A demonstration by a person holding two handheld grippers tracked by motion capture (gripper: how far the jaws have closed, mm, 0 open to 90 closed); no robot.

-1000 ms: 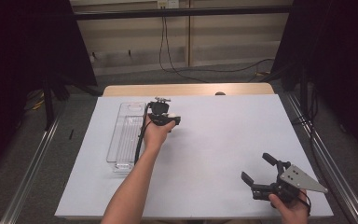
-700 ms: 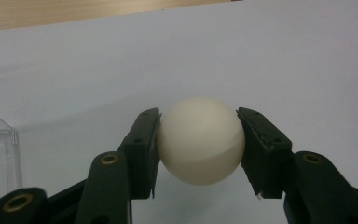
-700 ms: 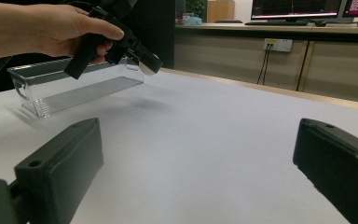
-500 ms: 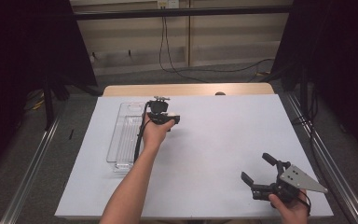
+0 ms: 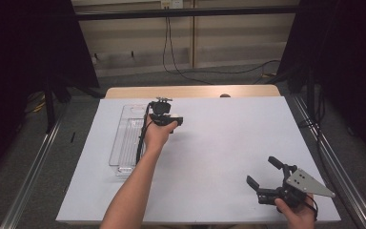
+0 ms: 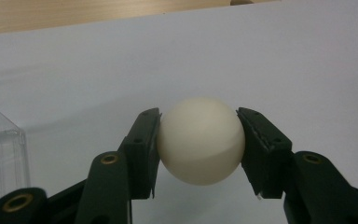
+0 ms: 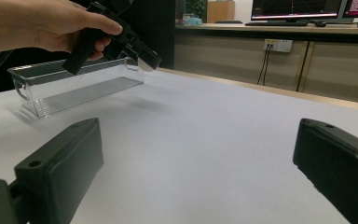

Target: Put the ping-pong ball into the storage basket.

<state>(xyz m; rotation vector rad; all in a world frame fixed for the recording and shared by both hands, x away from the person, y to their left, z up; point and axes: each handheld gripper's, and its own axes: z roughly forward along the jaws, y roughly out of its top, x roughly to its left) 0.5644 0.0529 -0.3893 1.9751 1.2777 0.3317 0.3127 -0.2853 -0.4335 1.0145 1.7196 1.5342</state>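
A white sheet (image 5: 228, 157) covers the table (image 5: 190, 90), whose wooden far edge shows beyond it. A clear plastic tray (image 5: 124, 143) lies on the sheet's left part.

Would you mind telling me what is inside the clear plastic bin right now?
The clear plastic bin looks empty: its ribbed floor shows bare. The hand covers part of its far end. The white ball sits clamped in the left gripper, outside it.
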